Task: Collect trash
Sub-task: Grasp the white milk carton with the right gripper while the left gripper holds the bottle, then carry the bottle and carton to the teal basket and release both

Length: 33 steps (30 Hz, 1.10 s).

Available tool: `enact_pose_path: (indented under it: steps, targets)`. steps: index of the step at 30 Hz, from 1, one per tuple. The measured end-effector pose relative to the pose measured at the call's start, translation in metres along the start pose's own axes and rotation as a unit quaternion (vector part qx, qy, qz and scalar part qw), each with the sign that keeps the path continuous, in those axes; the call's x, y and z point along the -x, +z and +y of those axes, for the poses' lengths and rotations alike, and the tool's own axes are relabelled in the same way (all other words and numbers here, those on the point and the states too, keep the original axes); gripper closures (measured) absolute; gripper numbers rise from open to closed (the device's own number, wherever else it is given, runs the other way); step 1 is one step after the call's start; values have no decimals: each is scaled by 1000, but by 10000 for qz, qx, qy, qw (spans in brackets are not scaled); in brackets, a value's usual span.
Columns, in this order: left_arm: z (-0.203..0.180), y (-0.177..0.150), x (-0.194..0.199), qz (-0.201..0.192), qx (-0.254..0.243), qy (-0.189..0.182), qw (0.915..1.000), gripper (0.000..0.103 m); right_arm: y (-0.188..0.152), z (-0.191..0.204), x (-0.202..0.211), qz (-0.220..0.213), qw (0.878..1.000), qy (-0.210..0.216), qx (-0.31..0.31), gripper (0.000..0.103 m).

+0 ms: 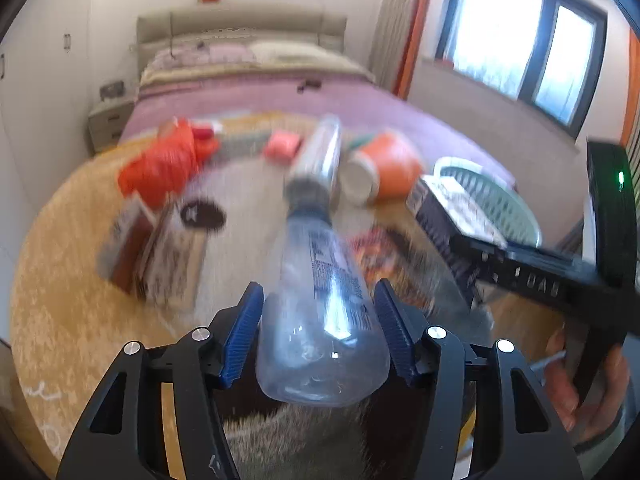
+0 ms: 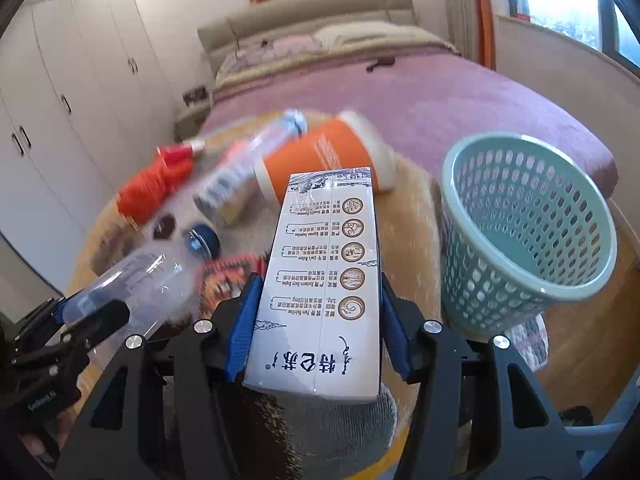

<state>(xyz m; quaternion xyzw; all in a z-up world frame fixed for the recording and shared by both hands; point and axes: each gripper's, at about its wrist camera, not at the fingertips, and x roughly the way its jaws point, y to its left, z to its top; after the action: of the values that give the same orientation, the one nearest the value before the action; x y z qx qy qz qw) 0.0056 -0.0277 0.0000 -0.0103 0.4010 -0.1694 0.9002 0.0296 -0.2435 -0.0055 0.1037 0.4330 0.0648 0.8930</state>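
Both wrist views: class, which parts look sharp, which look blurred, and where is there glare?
Left wrist view: held bottle fairly sharp with a glare streak, rug litter smeared, window blown out. Right wrist view: held carton crisp, basket clear, orange cup blurred.

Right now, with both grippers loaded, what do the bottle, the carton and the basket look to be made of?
Bottle: clear thin plastic, glossy; the rug shows through it and it carries bright glare.
Carton: coated paperboard, probably, smooth with a slight sheen; flat printed faces, sharp folded edges.
Basket: pale green moulded plastic, matte; regular perforated walls, rounded rim.
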Motion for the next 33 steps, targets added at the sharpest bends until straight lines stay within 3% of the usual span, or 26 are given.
enact_pose_path:
  steps: [3,7,9,11,13,15,16,17,18,21,26,33]
  targets:
    - [5,-13,-16,433,93,-45,9990,47,-7,3,-12,178,9996,-86,196,50]
    - [4,-13,-19,568,26,40,9984,45,-10,3,-17,322,9991,-173,211,49]
    - [2,-15,-21,694,-34,97,9975,38,-13,0,-19,426,9989,-106,144,40]
    - [0,-19,-26,768,-61,141,9969,36,-19,0,-21,501,9987,-118,51,28]
    - [0,-23,-33,843,-57,221,9962,38,-22,2,-23,535,9985,-146,38,27]
    - [1,-27,-34,862,-9,237,9960,47,-24,5,-24,516,9981,-315,121,29]
    - [3,-28,-33,834,35,208,9963,47,-24,6,-23,489,9980,-372,155,32]
    - [5,-28,-29,766,83,179,9969,47,-24,8,-22,472,9977,-445,208,48]
    - [7,-27,-25,657,134,150,9976,48,-23,9,-21,441,9977,-458,233,51]
    - [9,-22,-9,328,241,-6,9992,48,-21,7,-14,304,9992,-245,111,52]
    - [6,-5,14,-293,409,-738,9960,49,-8,-1,11,-72,9995,291,-112,52]
    - [-19,33,33,-911,244,-953,9910,49,15,-10,60,-882,9961,5,-10,52]
